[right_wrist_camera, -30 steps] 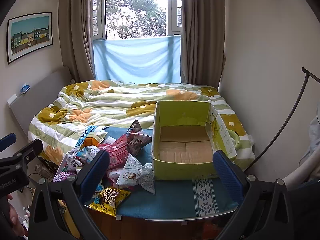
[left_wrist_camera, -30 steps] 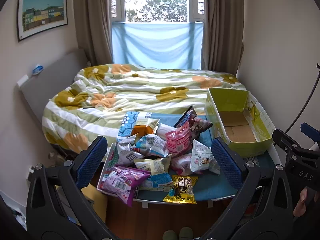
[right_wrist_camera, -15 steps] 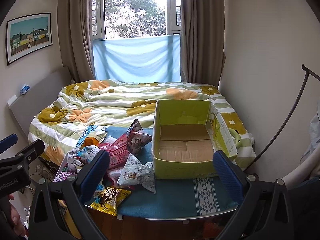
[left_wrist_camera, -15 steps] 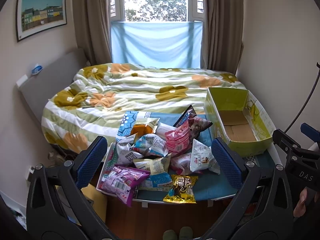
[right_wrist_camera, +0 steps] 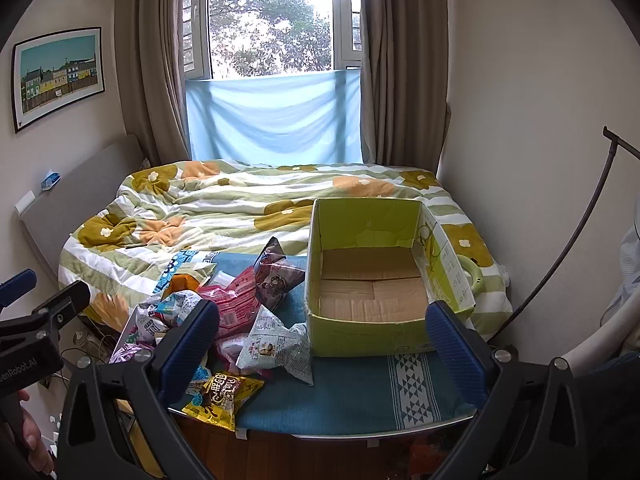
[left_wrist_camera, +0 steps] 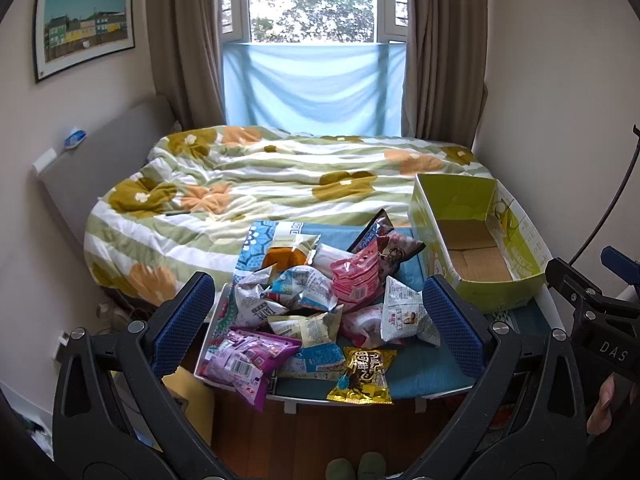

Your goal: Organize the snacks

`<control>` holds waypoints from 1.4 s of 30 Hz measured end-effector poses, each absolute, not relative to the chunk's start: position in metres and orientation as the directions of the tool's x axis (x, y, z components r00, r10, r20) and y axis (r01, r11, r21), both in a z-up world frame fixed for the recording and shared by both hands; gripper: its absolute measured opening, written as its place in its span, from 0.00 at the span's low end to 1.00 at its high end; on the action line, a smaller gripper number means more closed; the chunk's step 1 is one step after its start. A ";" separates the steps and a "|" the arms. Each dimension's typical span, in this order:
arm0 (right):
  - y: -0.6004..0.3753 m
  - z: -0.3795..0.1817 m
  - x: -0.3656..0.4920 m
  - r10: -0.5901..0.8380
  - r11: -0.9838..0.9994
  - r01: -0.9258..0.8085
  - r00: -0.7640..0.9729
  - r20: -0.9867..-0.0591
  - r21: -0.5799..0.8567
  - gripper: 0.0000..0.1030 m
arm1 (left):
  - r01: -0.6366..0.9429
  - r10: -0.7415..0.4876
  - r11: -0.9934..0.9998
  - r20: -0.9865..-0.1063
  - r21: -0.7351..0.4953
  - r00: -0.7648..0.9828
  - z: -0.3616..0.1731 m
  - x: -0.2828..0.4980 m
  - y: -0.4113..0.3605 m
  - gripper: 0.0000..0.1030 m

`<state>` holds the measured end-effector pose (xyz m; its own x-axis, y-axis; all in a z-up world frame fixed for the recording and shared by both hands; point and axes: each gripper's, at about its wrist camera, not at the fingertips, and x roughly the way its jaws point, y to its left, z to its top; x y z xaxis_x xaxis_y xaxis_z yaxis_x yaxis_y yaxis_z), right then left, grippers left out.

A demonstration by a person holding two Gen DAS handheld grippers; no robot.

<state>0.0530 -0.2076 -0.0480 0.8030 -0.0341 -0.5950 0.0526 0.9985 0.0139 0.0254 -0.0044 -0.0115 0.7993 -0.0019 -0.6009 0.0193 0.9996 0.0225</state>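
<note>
Though empty, box (right_wrist_camera: 372,336) runs bedward.

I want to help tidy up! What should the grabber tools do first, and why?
Probably lower the right tool onto the white snack bag beside the green cardboard box. Both tools are open and hold nothing, the box is empty, and that bag lies loose at the pile's edge, nearest the box.

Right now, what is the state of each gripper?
Left gripper: open, holding nothing.
Right gripper: open, holding nothing.
</note>
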 end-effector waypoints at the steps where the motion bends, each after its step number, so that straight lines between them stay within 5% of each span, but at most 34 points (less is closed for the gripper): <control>1: -0.207 -0.048 0.053 -0.033 0.999 0.052 0.803 -0.595 0.014 1.00 | 0.019 -0.001 1.000 -0.601 0.023 0.799 -0.011 0.025 -0.004 0.99; 19: -0.200 -0.055 0.055 0.051 0.998 -0.024 0.741 -0.669 0.049 1.00 | -0.071 0.050 0.997 -0.677 -0.003 0.734 -0.025 0.013 0.039 0.99; 28: -0.180 -0.106 0.075 0.138 0.990 -0.091 0.645 -0.751 0.104 1.00 | -0.080 0.034 0.997 -0.789 -0.019 0.614 -0.099 0.034 0.089 0.99; 42: -0.124 -0.209 0.113 0.134 0.984 0.042 0.454 -0.881 0.172 1.00 | 0.171 -0.075 0.985 -0.938 -0.017 0.338 -0.220 0.110 0.118 0.99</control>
<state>0.1134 -0.1237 -0.2088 0.4537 0.1345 -0.8809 0.0419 0.9842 0.1719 0.1102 0.1176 -0.2199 0.3381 -0.0749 -0.9381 0.1713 0.9851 -0.0169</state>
